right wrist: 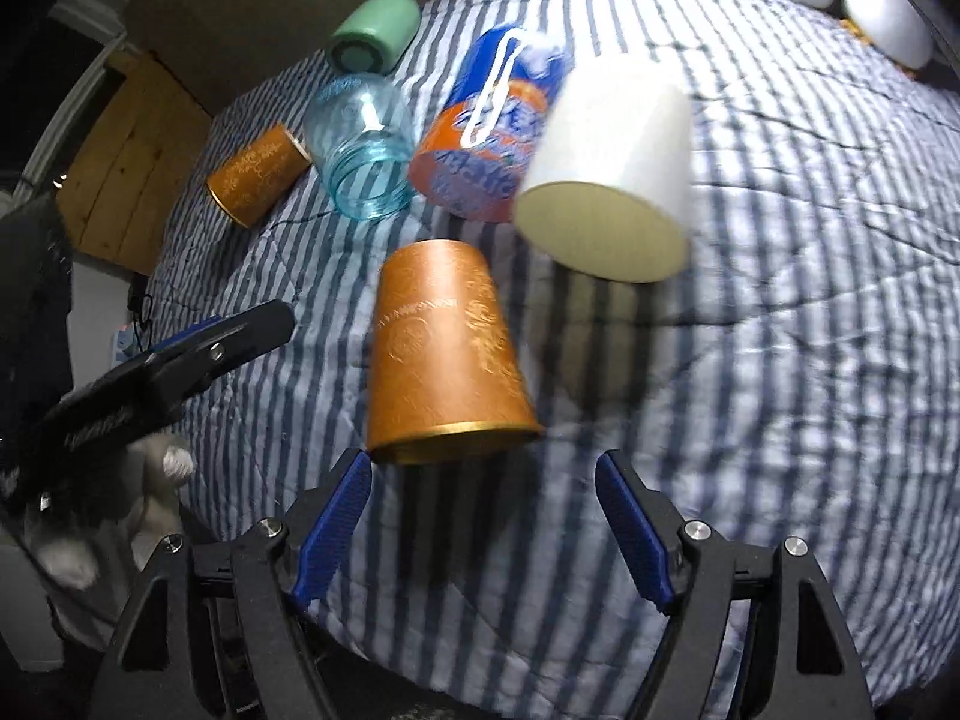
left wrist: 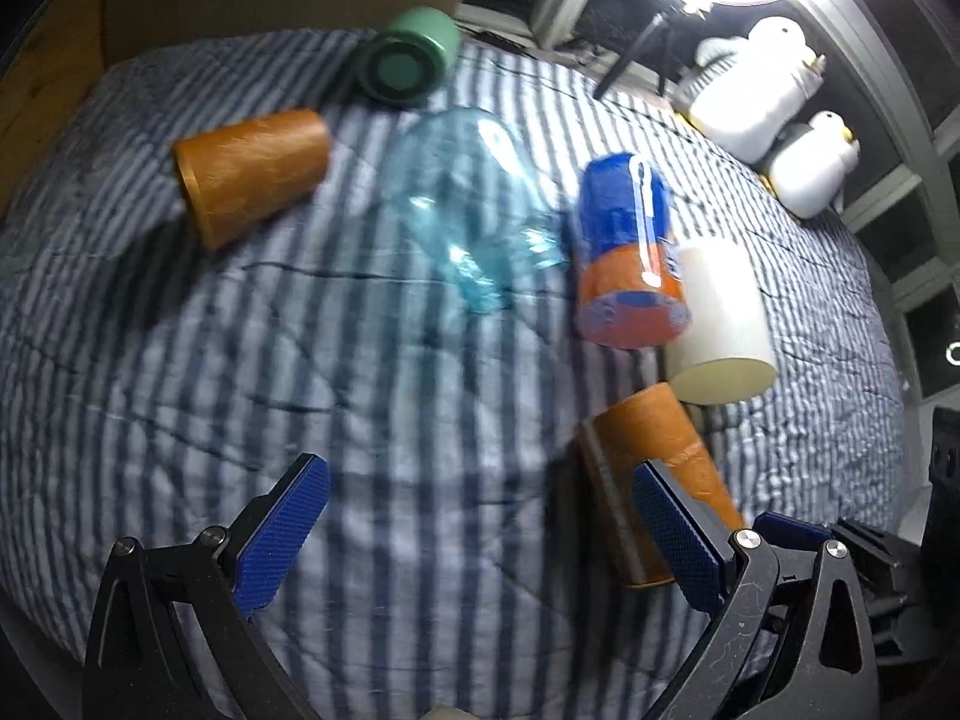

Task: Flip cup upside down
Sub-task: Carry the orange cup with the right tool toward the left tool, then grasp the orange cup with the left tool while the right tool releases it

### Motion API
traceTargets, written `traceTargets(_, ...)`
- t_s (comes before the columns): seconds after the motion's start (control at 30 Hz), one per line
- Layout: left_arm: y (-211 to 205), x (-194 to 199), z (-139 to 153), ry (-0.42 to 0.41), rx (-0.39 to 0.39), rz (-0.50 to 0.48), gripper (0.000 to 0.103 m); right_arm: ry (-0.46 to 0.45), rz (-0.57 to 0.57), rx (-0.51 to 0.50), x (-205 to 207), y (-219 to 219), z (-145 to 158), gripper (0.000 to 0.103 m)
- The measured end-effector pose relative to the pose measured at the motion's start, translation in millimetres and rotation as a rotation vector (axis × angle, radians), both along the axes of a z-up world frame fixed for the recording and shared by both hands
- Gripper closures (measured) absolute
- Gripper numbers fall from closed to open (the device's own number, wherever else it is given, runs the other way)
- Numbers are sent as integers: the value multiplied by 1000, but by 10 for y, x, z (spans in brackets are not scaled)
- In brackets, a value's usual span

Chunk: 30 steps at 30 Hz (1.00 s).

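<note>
Nearest us, our right gripper [right wrist: 483, 531] hangs with jaws spread wide and empty, and the near orange cup [right wrist: 447, 354] sits mouth-down on the striped quilt [right wrist: 780, 390] just ahead of them, its long axis roughly upright and in line with the gap. Our left gripper [left wrist: 480, 531], also spread and holding nothing, lies off that cup's side, so we judge the right the nearer. Beyond that cup stand the white cup [right wrist: 606, 174], blue-and-orange cup [right wrist: 486, 132] and glass jar [right wrist: 366, 144], with a second orange cup [right wrist: 258, 174] and green cup [right wrist: 375, 33] lying farthest.

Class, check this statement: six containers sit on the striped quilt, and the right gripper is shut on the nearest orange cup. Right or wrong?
Wrong in one respect. The right wrist view shows the right gripper open, its jaws apart below the orange cup, gripping nothing. Six containers do sit on the striped quilt.
</note>
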<state>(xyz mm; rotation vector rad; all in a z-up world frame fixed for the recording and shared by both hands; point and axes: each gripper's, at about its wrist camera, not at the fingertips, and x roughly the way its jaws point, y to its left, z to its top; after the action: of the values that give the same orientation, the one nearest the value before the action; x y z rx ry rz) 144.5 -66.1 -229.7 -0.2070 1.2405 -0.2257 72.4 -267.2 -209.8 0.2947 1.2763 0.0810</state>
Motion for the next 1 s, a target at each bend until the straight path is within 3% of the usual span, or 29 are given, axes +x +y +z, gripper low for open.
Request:
traceTargets(0.37, -320, 240, -322, 179, -123, 27, 1, -31, -89, 1, -310, -481, 140, 29)
traceTargets(0.53, -425, 290, -448, 216, -148, 53, 2, -43, -118, -8, -398, -632, 177, 29)
traceTargets(0.83, -661, 334, -646, 258, -128, 47, 19, -55, -152, -9, -512, -778, 213, 29)
traceTargets(1.0, -747, 331, -659, 243, -124, 32, 34, -54, -157, -16, -538, -782, 210, 29)
